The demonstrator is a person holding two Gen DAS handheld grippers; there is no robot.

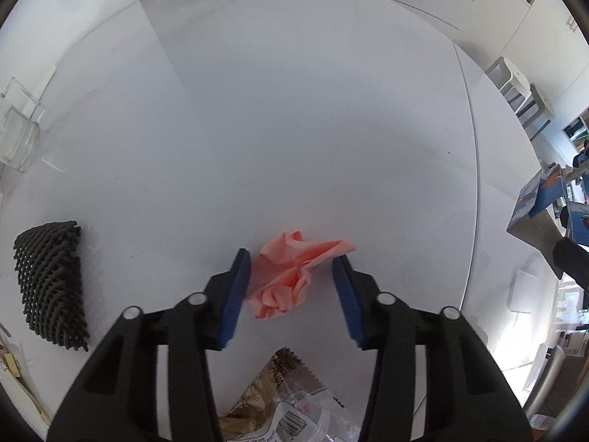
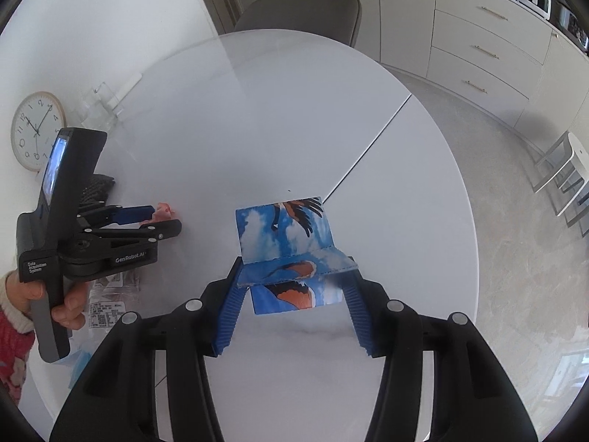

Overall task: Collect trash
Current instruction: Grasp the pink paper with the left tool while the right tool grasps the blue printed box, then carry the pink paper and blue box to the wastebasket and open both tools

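Note:
A crumpled pink napkin lies on the white round table. My left gripper is open, its blue pads on either side of the napkin, not closed on it. It also shows in the right wrist view with the napkin at its tips. My right gripper is shut on a folded blue paper box with a bird print, held above the table; the box also shows in the left wrist view. Plastic wrappers lie under the left gripper.
A black woven mat lies at the table's left. A clear glass holder stands further back left. A round clock leans by the wall. A grey chair stands beyond the table. Drawers and a white stool are at the right.

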